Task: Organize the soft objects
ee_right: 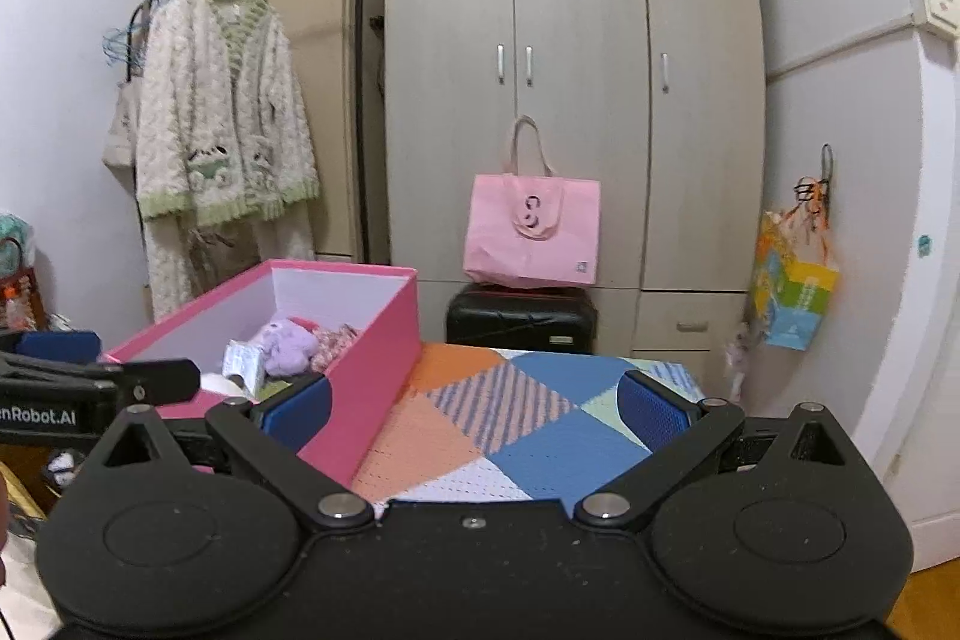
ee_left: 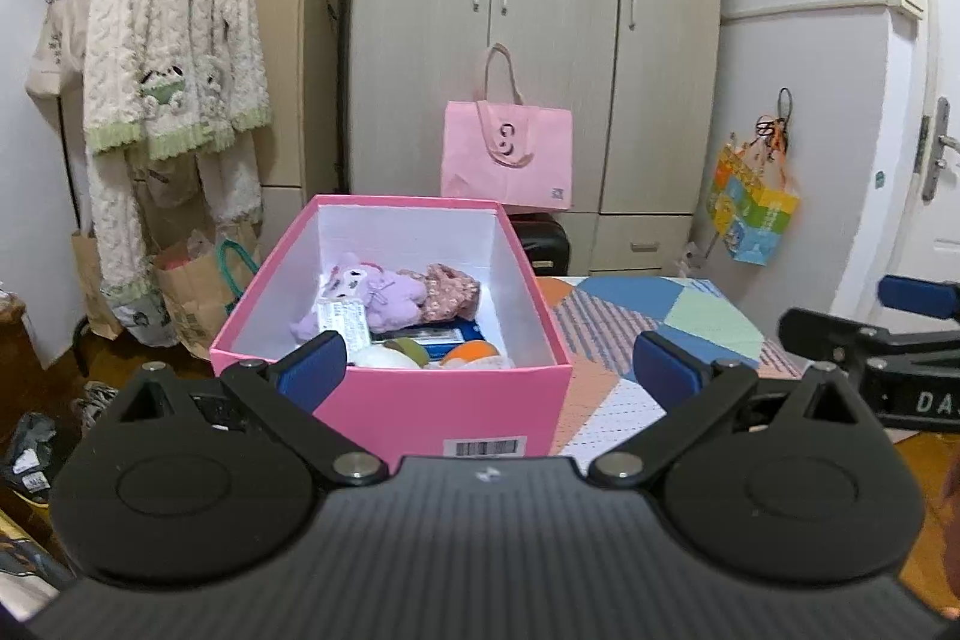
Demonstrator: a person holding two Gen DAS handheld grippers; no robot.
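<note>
Pink box (ee_left: 420, 403) on patchwork-covered counter (ee_left: 678, 316), purple plush (ee_left: 390, 295), floral pouch (ee_left: 450, 292) and perhaps 2 round toys inside, left hand-held gripper (ee_left: 489, 361) spread empty near it, right hand-held gripper (ee_right: 477, 409) spread empty.

Soft, even indoor light, faint shadows, slight overall blur, strong fisheye bending at edges
</note>
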